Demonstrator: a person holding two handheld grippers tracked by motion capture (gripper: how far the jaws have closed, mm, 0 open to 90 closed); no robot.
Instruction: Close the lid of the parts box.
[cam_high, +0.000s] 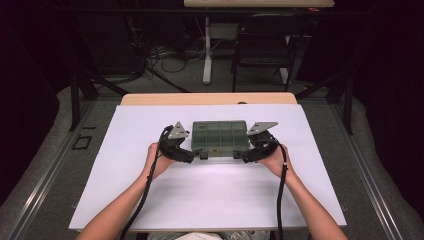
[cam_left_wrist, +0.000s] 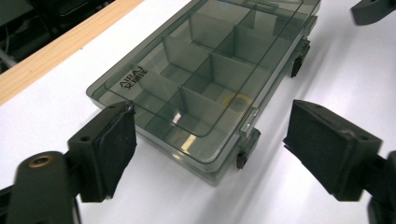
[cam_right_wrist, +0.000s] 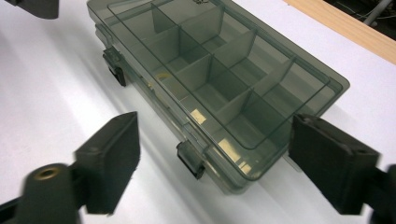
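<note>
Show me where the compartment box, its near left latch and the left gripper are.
compartment box (cam_high: 220, 131), high view, on its clear lid.
left latch (cam_left_wrist: 242, 158), left gripper view, on the clasp's lower end.
left gripper (cam_left_wrist: 210, 142), left gripper view, midway between its open jaws.

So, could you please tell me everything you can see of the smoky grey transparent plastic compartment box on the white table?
The smoky grey transparent plastic compartment box is a flat rectangle lying level on the white table, lid closed. Through the clear lid, which carries printed lettering near one corner, upright dividers split the inside into many small compartments, and something small and yellowish shows in one. Two dark latches sit on its near long side. The left gripper and the right gripper straddle its two near corners with jaws open, pads not pressing on it.
</note>
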